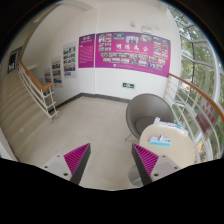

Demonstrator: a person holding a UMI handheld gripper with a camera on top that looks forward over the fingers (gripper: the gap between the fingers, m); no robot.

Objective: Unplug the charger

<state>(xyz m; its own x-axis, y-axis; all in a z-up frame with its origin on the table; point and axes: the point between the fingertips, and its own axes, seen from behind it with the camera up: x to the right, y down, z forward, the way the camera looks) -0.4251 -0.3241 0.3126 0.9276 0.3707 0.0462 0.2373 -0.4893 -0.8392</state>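
Frankly, the main risk here is a blind approach: no charger, plug or socket can be made out anywhere, so any forward push would be aimed at nothing certain, and the tongs could bump the chair or the small table instead.

The gripper (113,160) holds its two fingers spread apart, the magenta pads (76,158) facing each other across a bare gap of pale floor (95,115); nothing sits between them.

Just ahead of the right finger, at about two o'clock, stands a small round table (160,137) with a white object on top, too small to identify. It may be where the charger lies, though that is only a guess. Behind it, at one o'clock, is a grey rounded chair (147,105).

Further off, at twelve o'clock, a wall carries magenta poster boards (125,50). A staircase (30,90) with a wooden rail climbs at ten o'clock, and tall windows (195,60) curve round at two to three o'clock.

If the charger is on the table, the tongs need to swing right and go in slowly.
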